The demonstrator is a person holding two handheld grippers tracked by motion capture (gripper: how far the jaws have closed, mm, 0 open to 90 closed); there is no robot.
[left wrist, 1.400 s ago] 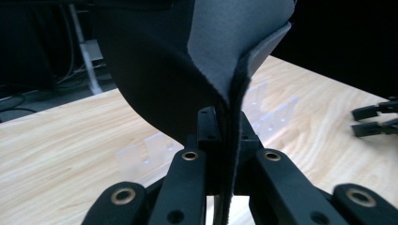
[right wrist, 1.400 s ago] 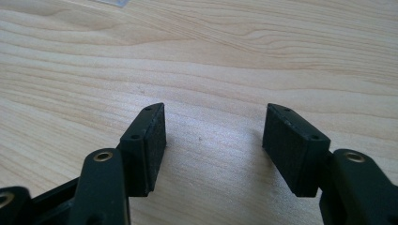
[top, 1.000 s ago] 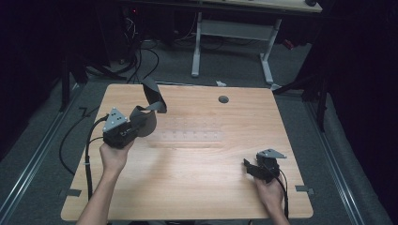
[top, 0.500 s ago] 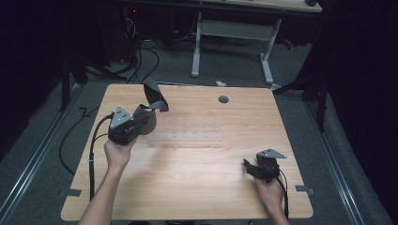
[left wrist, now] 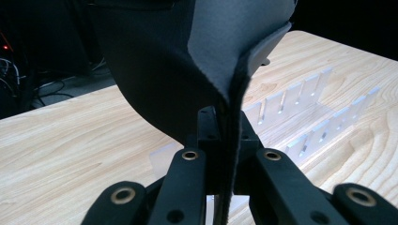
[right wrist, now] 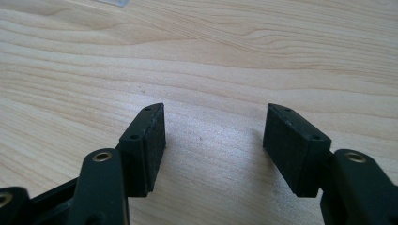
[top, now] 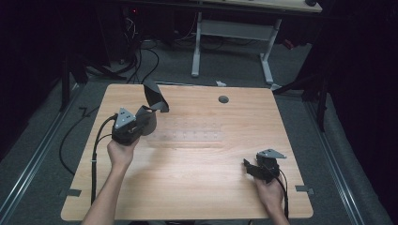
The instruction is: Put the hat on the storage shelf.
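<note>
My left gripper [top: 144, 121] hovers over the left part of the wooden table [top: 197, 192], shut on a dark grey felt-like sheet [top: 155, 96]. The sheet curls up and back from the jaws. In the left gripper view the sheet [left wrist: 187, 61] stands folded, pinched between the jaws of my left gripper [left wrist: 228, 126]. A clear plastic slotted rack [top: 187, 137] lies on the table just right of that gripper; its dividers [left wrist: 300, 117] stand behind the sheet. My right gripper [top: 248, 167] rests low at the front right. In its own view my right gripper [right wrist: 213, 140] is open over bare wood.
A round grey cable hole [top: 223, 99] sits near the table's far edge. The left gripper's black cable [top: 96, 145] trails over the table's left side. Behind the table stand a white desk frame [top: 232, 42] and floor cables [top: 141, 51].
The left gripper has shifted a little to the right and away from the person, carrying the sheet with it. The right gripper has stayed in place.
</note>
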